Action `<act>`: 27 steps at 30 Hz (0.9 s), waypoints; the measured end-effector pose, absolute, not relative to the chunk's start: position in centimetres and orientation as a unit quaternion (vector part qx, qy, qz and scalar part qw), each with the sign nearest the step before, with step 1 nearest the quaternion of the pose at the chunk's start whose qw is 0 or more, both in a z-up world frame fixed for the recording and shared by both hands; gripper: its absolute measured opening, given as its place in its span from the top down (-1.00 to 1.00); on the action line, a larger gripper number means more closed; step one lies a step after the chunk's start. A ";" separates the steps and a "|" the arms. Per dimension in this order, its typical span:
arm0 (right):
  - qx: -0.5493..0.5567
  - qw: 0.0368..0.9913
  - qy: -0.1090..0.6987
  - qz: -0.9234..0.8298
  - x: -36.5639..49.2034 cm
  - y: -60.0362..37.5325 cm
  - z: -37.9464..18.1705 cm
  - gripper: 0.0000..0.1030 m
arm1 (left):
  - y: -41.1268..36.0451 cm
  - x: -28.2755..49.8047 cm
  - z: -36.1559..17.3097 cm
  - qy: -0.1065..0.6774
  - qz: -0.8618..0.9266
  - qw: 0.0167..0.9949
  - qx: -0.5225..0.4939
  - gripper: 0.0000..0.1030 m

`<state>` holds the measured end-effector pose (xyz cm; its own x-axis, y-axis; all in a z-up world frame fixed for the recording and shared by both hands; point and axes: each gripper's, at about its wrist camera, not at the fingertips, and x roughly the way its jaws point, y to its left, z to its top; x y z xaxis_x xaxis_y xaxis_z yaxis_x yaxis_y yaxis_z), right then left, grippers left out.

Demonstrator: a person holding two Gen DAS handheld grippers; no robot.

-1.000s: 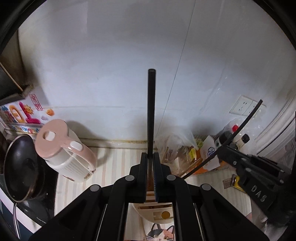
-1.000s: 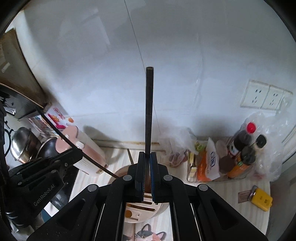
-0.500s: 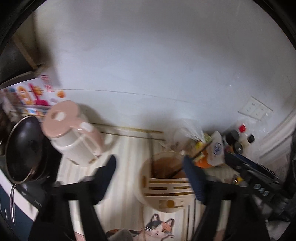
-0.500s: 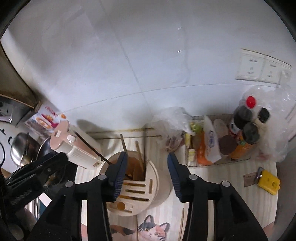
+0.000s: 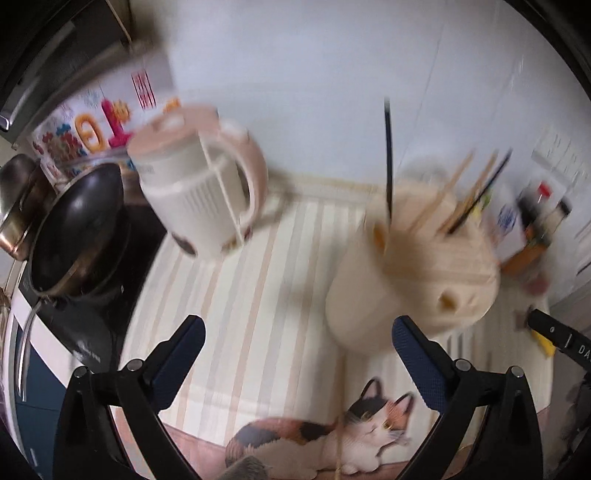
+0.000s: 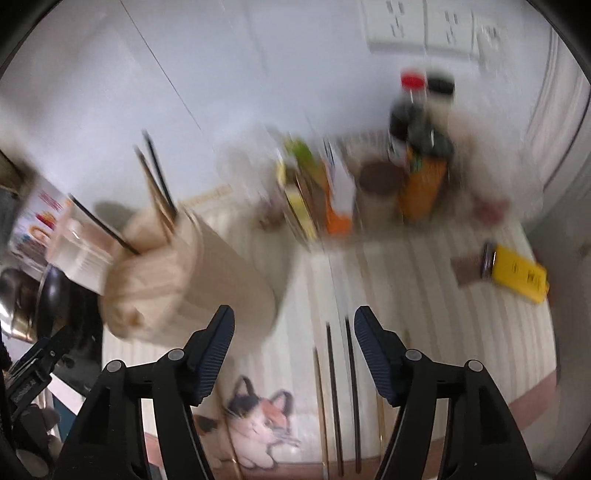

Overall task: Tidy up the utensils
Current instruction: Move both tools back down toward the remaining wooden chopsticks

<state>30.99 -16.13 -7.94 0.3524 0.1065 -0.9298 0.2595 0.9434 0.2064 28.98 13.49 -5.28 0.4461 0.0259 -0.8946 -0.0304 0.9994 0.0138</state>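
A cream utensil holder [image 5: 410, 273] stands on the striped counter with several chopsticks [image 5: 388, 155] upright in it; it also shows in the right wrist view [image 6: 184, 277]. My left gripper [image 5: 295, 343] is open and empty, low in front of the holder. My right gripper [image 6: 293, 332] is open and empty over several loose chopsticks [image 6: 332, 387] that lie on the mat beside the cat picture [image 6: 255, 417]. Both views are blurred by motion.
A pink and white kettle [image 5: 199, 184] and a black pan [image 5: 77, 229] stand at the left. Bottles and packets [image 6: 417, 158] crowd the back right by the wall sockets [image 6: 421, 29]. A yellow object [image 6: 517, 273] lies at the right.
Both grippers opened and let go of their black chopsticks, which now stand in the holder. Both then dropped lower toward the counter, the right one over the loose chopsticks.
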 end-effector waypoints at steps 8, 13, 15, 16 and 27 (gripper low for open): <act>0.155 0.738 0.656 -0.023 28.8 -15.1 -17.7 0.31 | 11.6 26.7 -15.0 0.603 0.019 0.797 0.024 -0.98; 0.137 0.705 0.696 -0.012 27.9 -14.0 -22.2 0.54 | 10.1 25.3 -20.4 0.659 -0.004 0.752 0.020 -0.52; 0.129 0.696 0.706 -0.013 27.7 -13.8 -23.6 0.59 | 9.7 24.9 -21.9 0.673 -0.010 0.739 0.022 -0.43; 0.126 0.693 0.710 -0.013 27.5 -13.6 -24.0 0.59 | 9.4 24.7 -22.5 0.677 -0.010 0.735 0.026 -0.43; 0.097 0.670 0.735 -0.014 27.0 -13.0 -27.1 0.59 | 8.6 24.0 -25.1 0.691 -0.015 0.721 0.040 -0.07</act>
<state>27.03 -13.04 -27.10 -0.0823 0.1233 -0.9890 0.1619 0.9808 0.1088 24.01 8.61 -25.06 0.0435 0.0337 -0.9985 0.0774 0.9963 0.0370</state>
